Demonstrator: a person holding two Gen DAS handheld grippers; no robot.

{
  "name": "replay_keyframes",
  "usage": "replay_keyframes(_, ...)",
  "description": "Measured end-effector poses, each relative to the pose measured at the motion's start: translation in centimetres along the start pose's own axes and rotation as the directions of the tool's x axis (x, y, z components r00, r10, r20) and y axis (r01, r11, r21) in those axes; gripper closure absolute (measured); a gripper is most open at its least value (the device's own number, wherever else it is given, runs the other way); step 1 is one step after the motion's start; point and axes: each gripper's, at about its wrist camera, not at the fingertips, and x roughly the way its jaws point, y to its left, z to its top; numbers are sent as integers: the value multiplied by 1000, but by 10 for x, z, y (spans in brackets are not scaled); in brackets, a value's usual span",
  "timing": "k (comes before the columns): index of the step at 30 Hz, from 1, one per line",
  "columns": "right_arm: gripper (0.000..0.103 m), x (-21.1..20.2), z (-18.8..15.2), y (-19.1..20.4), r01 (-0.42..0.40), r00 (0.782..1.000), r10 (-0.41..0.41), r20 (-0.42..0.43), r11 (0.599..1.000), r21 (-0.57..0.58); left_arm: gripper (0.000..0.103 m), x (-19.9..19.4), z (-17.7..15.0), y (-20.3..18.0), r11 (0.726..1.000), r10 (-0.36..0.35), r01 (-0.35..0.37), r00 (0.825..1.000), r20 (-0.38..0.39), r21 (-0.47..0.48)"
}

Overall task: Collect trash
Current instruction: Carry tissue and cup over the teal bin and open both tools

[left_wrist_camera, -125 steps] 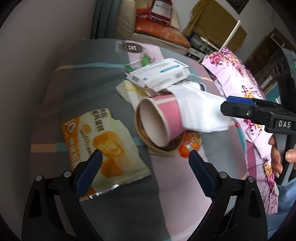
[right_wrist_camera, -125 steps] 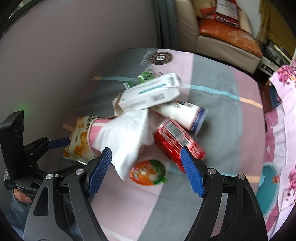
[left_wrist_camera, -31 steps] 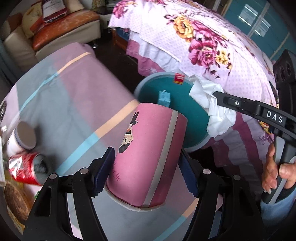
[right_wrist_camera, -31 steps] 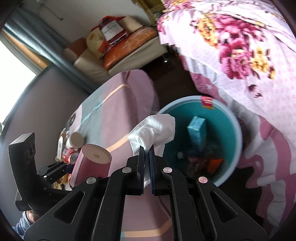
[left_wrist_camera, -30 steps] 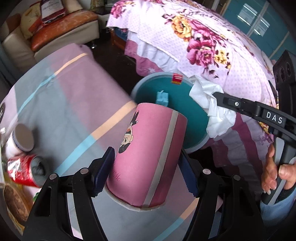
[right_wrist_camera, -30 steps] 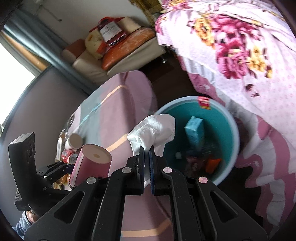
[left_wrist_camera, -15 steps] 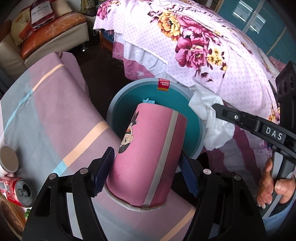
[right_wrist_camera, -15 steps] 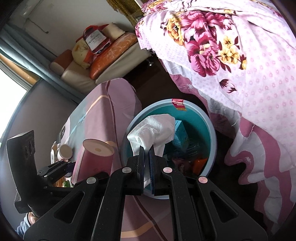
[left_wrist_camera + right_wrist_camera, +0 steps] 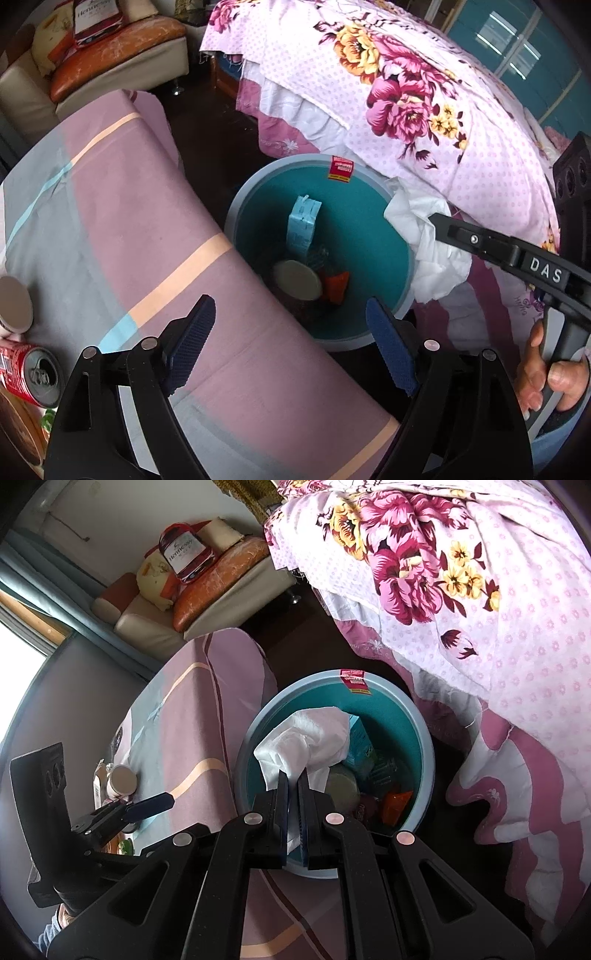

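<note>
Tissue (image 9: 306, 734) stays clamped in your right tool (image 9: 293, 786) at frame centre; your left tool (image 9: 288, 325) is opening, empty, above the bin (image 9: 369, 221).

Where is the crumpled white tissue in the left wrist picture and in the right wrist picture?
Left wrist view: the white tissue is right of centre, pinched at the tip of the right hand-held gripper, by the bin's right rim.
Right wrist view: the tissue is at centre, bunched above the shut jaws, over the bin's left side.
Shared landmark: the teal bin, with a red sticker on its far rim.
</note>
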Motion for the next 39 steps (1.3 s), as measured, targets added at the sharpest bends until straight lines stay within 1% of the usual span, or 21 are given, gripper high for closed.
replay_keyframes(10, 98, 11, 0, 15, 20, 999, -21, -32, 999, -31, 19, -8, -16, 22, 997, -24, 24, 1000, 4, -67)
replay_keyframes(17, 95, 21, -1, 29, 44, 997, -48, -56, 997, -58, 19, -12, -23, 33, 996, -32, 34, 999, 15, -87)
replay_keyframes(24, 94, 31, -2, 40, 71, 994, -77, -82, 995, -76, 19, -16, -29, 46, 991, -57, 59, 998, 24, -117)
replay_keyframes(26, 88, 34, -2, 43, 85, 992, -92, -89, 993, -81, 19, -16, -30, 50, 990, -66, 68, 998, 21, -125)
replay_keyframes(28, 69, 36, -3, 46, 100, 990, -108, -88, 991, -90, 18, -16, -32, 54, 988, -73, 75, 997, 20, -133)
replay_keyframes(29, 66, 37, -4, 48, 110, 989, -118, -86, 989, -98, 18, -16, -33, 55, 988, -75, 77, 997, 20, -136)
replay_keyframes(32, 63, 38, -5, 52, 132, 986, -143, -88, 985, -113, 18, -16, -35, 61, 985, -85, 87, 996, 22, -150)
replay_keyframes(33, 59, 38, -5, 53, 138, 985, -149, -91, 984, -114, 18, -17, -36, 62, 984, -88, 90, 996, 23, -152)
replay_keyframes(34, 52, 38, -5, 54, 144, 984, -155, -91, 983, -118, 18, -18, -37, 64, 983, -91, 94, 995, 27, -155)
replay_keyframes(36, 44, 37, -5, 56, 152, 983, -163, -89, 981, -125, 18, -19, -38, 65, 983, -95, 99, 995, 32, -156)
replay_keyframes(37, 40, 37, -5, 59, 158, 982, -170, -87, 979, -130, 18, -20, -38, 66, 982, -97, 102, 995, 34, -157)
replay_keyframes(39, 35, 36, -6, 65, 168, 980, -181, -87, 976, -142, 18, -23, -41, 69, 980, -103, 108, 994, 41, -164)
